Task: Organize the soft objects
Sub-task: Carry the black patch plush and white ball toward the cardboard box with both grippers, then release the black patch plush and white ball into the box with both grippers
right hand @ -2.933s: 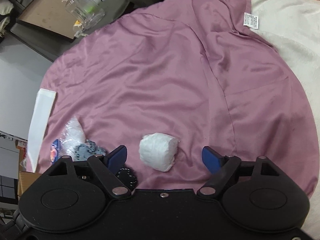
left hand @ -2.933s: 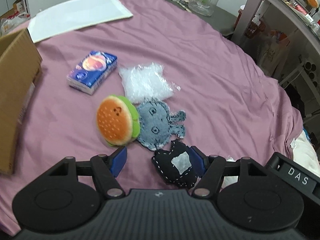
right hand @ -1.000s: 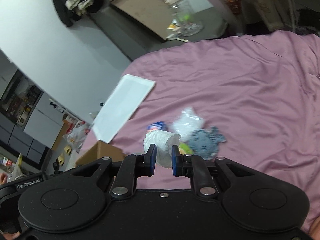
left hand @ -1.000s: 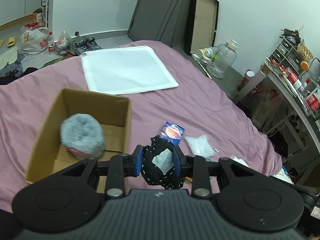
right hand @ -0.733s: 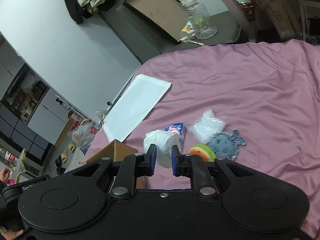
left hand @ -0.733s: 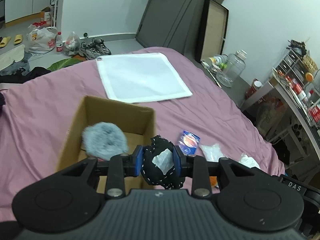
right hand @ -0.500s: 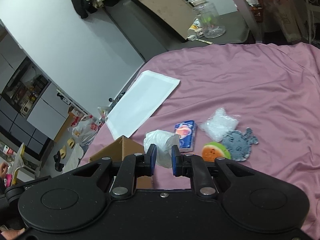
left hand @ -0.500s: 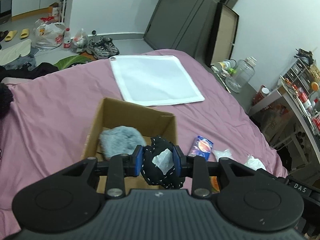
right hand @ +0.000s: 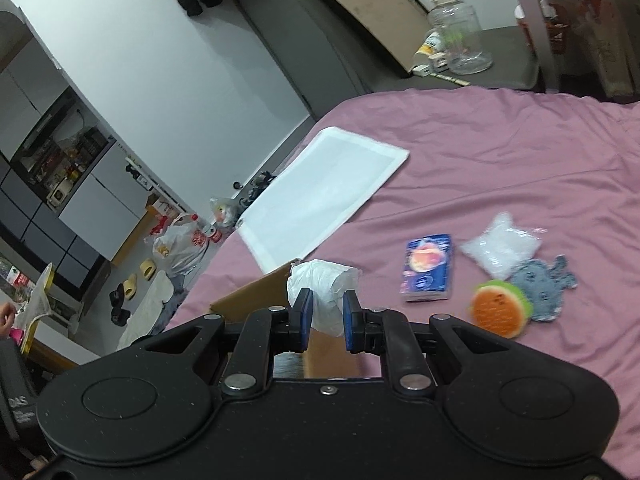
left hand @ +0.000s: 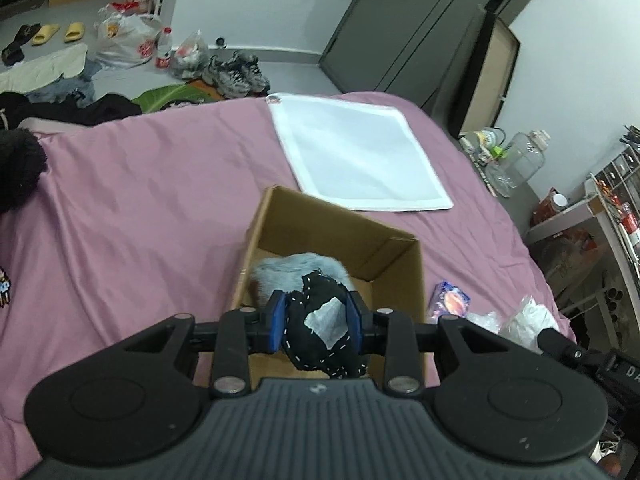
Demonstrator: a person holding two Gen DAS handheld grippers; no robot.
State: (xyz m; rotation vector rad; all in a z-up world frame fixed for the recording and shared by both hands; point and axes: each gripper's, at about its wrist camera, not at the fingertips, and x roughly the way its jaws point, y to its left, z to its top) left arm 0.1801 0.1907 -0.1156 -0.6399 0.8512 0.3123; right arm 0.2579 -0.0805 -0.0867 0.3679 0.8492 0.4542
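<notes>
My left gripper (left hand: 316,320) is shut on a black stitched soft toy (left hand: 320,330) with a grey patch, held over the near end of an open cardboard box (left hand: 332,224). A fluffy grey-blue soft thing (left hand: 296,268) lies inside the box. My right gripper (right hand: 324,316) is shut on a white soft bundle (right hand: 322,284), above a corner of the same box (right hand: 260,296). On the purple bedsheet (right hand: 500,152) lie a burger plush (right hand: 500,308), a grey denim plush (right hand: 544,280), a clear plastic bag (right hand: 500,246) and a blue tissue pack (right hand: 426,266).
A white flat cloth (left hand: 356,152) lies on the bed beyond the box. A glass jar (left hand: 520,160) stands on a dark side table right of the bed. Shoes and bags (left hand: 236,72) litter the floor past the bed's far edge. A black fuzzy garment (left hand: 16,168) sits at the left.
Both grippers closed on their objects, lifted them off the sheet and carried them left. The box now lies right under the left gripper; the right gripper has reached its corner.
</notes>
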